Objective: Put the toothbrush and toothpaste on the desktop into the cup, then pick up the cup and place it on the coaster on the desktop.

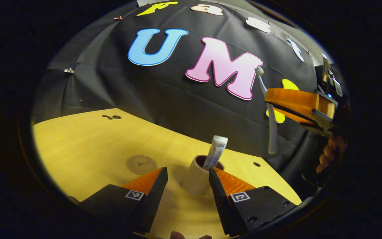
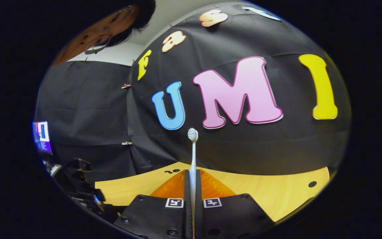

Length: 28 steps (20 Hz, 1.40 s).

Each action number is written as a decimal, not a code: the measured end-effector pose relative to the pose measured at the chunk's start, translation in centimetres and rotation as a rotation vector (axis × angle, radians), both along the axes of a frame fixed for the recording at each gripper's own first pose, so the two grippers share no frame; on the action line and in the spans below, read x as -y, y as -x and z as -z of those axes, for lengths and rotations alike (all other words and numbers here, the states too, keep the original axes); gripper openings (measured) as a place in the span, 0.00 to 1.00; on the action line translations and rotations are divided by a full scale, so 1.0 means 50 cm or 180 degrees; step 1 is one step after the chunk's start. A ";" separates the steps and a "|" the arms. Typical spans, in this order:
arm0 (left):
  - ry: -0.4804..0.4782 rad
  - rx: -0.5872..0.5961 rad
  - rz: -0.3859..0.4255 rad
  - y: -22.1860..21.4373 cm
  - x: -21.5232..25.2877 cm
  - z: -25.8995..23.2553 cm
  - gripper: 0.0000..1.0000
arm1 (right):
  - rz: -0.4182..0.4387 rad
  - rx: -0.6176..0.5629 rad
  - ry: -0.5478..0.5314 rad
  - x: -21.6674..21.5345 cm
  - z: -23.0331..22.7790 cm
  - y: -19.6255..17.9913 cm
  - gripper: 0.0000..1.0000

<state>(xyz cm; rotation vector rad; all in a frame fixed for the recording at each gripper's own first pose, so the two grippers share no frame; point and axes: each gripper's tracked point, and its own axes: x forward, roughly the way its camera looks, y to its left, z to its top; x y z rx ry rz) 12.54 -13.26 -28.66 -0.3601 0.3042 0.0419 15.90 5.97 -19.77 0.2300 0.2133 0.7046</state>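
The right gripper [image 2: 192, 199] clamps the slim white toothbrush [image 2: 193, 156]; the left gripper [image 1: 187, 182] gapes around, seemingly not touching, the beige cylindrical cup [image 1: 196, 177] holding the white toothpaste tube [image 1: 215, 152].

No legible text on the task items. Toothpaste tube [image 1: 215, 152] in the cup [image 1: 198, 177]: print too small and blurred to read. Left gripper [image 1: 188, 181] and right gripper [image 2: 192, 186] carry square black-and-white coded marker tags on their fingers: patterns, not readable characters
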 end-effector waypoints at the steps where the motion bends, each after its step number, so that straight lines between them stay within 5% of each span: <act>1: -0.0118 -0.0073 -0.0034 0.023 -0.017 0.019 0.79 | -0.0093 0.0067 0.0032 -0.019 0.009 -0.005 0.07; 8: -0.0696 -0.0132 0.0106 0.109 -0.035 0.071 0.79 | -0.0600 0.0405 0.0306 -0.124 0.128 -0.027 0.07; 18: -0.0465 -0.0165 0.0262 0.103 0.026 0.097 0.79 | -0.0909 0.0387 0.0979 -0.111 0.300 -0.011 0.07; 28: -0.0489 -0.0200 0.0193 0.098 0.009 0.110 0.79 | -0.0850 0.0336 0.1192 -0.086 0.320 0.001 0.11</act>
